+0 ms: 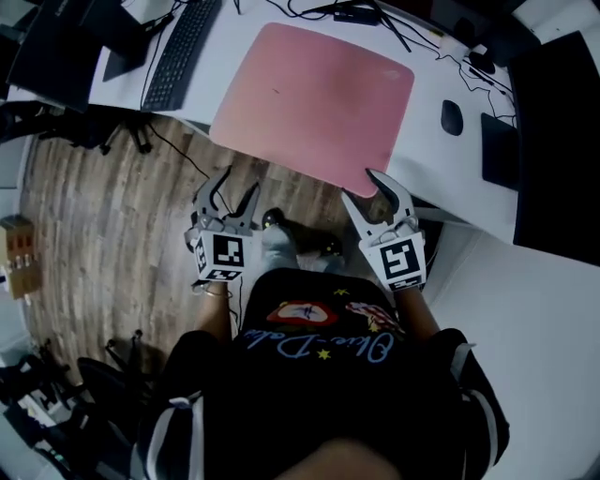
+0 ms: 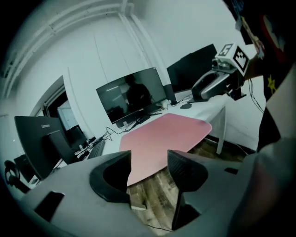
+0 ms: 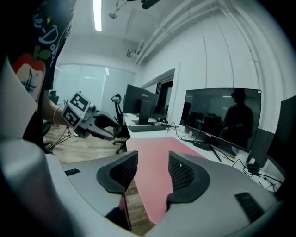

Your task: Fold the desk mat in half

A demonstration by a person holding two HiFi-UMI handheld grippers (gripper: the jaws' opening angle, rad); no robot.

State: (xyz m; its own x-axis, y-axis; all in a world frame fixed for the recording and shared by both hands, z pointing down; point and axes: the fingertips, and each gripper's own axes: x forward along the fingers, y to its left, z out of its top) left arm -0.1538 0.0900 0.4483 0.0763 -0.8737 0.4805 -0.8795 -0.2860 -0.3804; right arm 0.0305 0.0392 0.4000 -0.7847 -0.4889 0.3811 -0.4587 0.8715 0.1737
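Note:
The pink desk mat (image 1: 314, 98) lies flat on the white desk (image 1: 441, 173), and its near edge hangs a little over the desk's front. My right gripper (image 1: 361, 186) is at the mat's near right corner. In the right gripper view the mat (image 3: 155, 166) runs between the jaws of my right gripper (image 3: 152, 162), whose pads stand apart from it, so it is open. My left gripper (image 1: 239, 187) hangs open over the floor just short of the mat's near left edge. Nothing sits between the jaws of my left gripper (image 2: 149, 159), with the mat (image 2: 162, 139) ahead of it.
A black keyboard (image 1: 183, 52) lies left of the mat, with cables (image 1: 375, 14) behind it. A mouse (image 1: 451, 117) and a dark pad (image 1: 497, 150) are to the right. Monitors (image 2: 132, 95) stand at the back of the desk. Wooden floor (image 1: 103, 216) lies below.

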